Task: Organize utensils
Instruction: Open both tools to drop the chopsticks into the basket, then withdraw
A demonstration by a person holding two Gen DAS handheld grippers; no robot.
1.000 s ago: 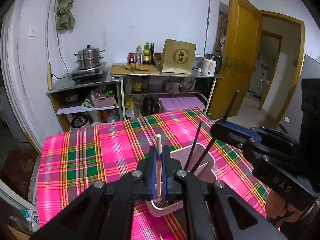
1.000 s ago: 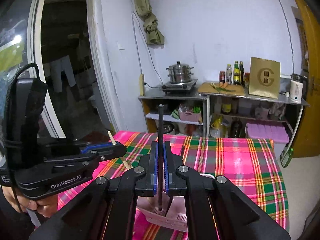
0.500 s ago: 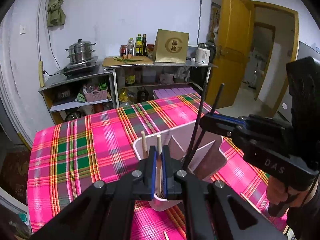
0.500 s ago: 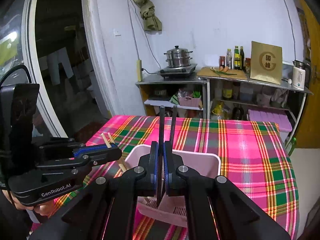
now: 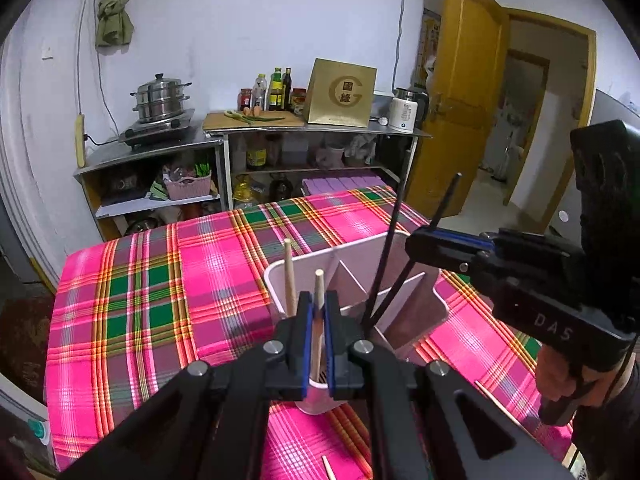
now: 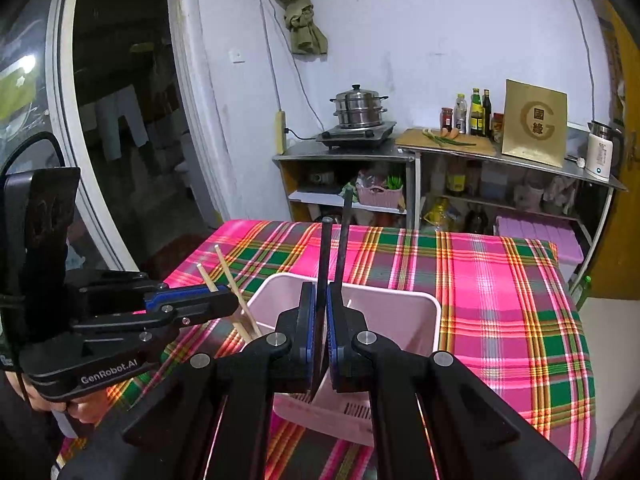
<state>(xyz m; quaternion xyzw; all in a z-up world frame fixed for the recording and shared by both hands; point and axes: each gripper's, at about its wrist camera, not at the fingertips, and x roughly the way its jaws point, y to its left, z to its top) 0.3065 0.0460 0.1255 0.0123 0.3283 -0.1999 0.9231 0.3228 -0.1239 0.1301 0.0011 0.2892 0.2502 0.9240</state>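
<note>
While both jaws stay clamped, each chopstick (image 5: 318, 320) stands between them.

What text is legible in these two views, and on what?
"GenRobot.AI": side of the left gripper.
"DAS": side of the right gripper.
"G" around two Chinese characters: gold box on the shelf.
Bottle labels and kettle print: too small to read.

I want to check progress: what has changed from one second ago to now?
Both grippers came down to the pink holder. The left gripper lowered its wooden chopstick beside one already standing there; the right gripper lowered its black chopstick beside another black one. Unchanged: both stay shut on their chopsticks, and the holder has not moved.
</note>
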